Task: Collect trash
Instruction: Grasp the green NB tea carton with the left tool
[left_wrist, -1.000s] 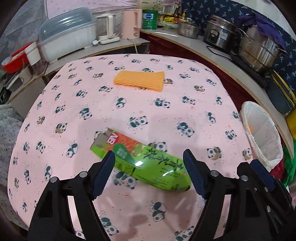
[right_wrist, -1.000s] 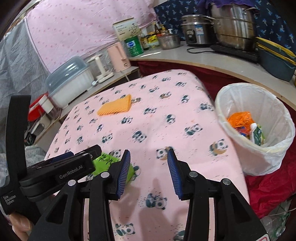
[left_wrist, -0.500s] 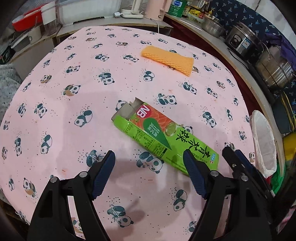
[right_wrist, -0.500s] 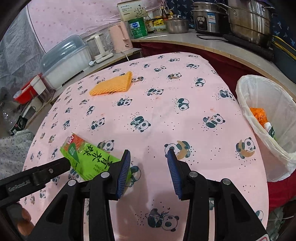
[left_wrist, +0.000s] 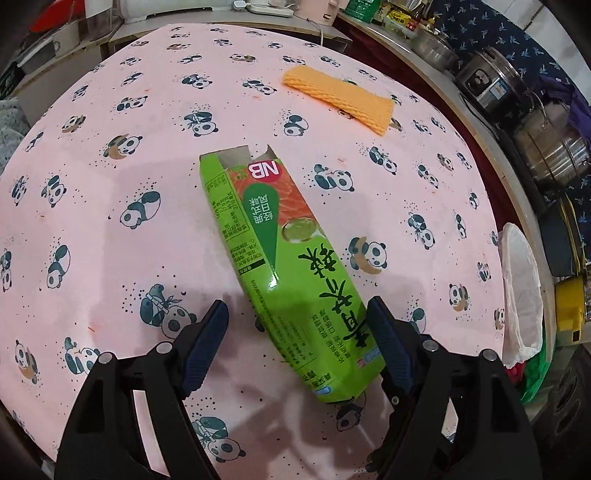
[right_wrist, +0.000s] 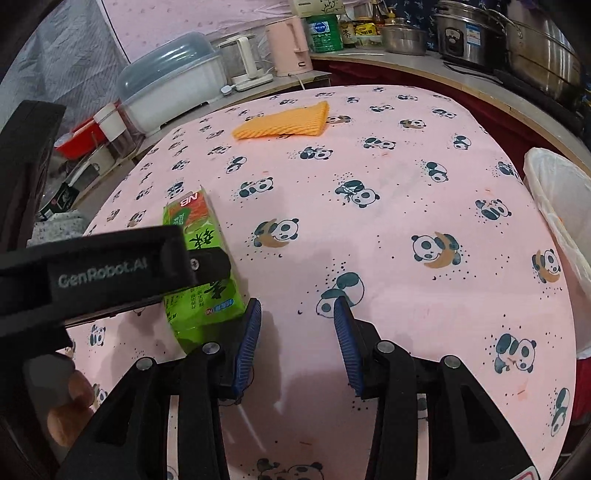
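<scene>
- Our left gripper (left_wrist: 297, 334) is wide open, grips nothing, and straddles the near end of the green carton (left_wrist: 275, 258); one pad is just beside it, contact unclear.
- Our right gripper (right_wrist: 297, 332) is half open and empty over bare tablecloth (right_wrist: 388, 177), with the carton just left of it.
- The carton lies flat near the tabletop's near edge, torn end pointing away.
- An orange cloth (left_wrist: 338, 98) sits toward the far edge.
- The lined bin (right_wrist: 557, 199) stands off the right edge.
- Progress: the carton is not yet lifted, so grasp, carry and drop remain.

"NB" on green carton (left_wrist: 280, 254)
</scene>
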